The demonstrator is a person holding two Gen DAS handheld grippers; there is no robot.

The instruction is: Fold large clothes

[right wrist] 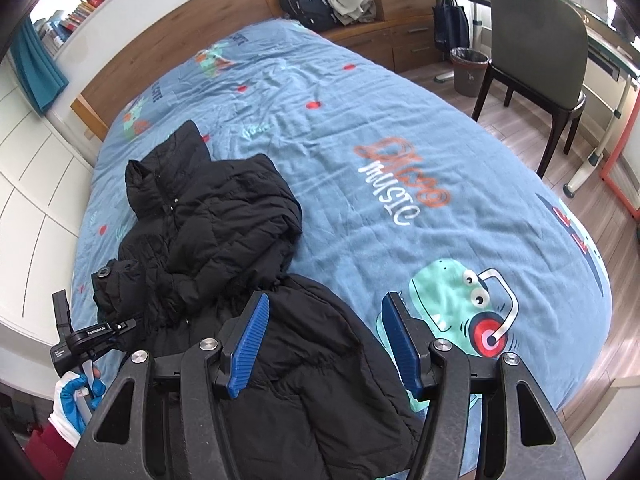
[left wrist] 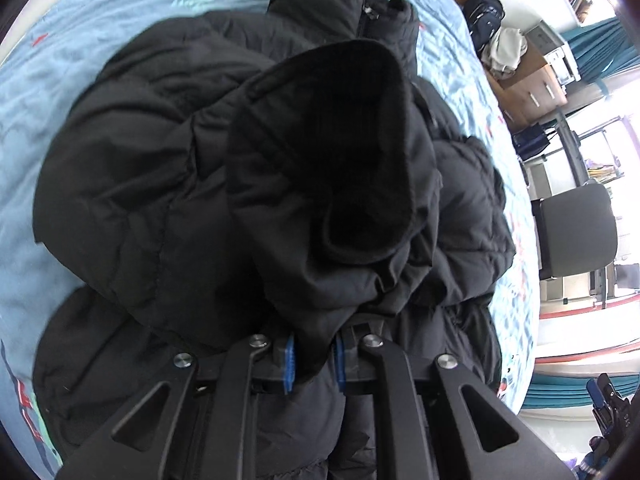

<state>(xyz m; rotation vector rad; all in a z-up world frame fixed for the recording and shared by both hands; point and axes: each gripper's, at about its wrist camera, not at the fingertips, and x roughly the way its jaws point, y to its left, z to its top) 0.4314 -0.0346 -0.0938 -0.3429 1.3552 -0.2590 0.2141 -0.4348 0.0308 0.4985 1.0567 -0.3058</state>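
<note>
Left hand-held gripper (left wrist: 314,364) pinches black jacket (left wrist: 248,184) sleeve — right hand-held gripper (right wrist: 320,346) spread, empty.

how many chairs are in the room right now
1. The chair stands on the wood floor past the far right side of the bed, by the desk; the left wrist view shows the same one. Others may be out of view.

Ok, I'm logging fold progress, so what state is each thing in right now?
Left gripper: shut on the sleeve.
Sleeve: pinched, lifted over the coat, cuff open toward the camera.
Black puffer coat: lying on the bed, partly folded, bunched.
Right gripper: open, nothing between its pads, above the coat's lower edge.
Bedspread: spread flat, lightly wrinkled.
</note>
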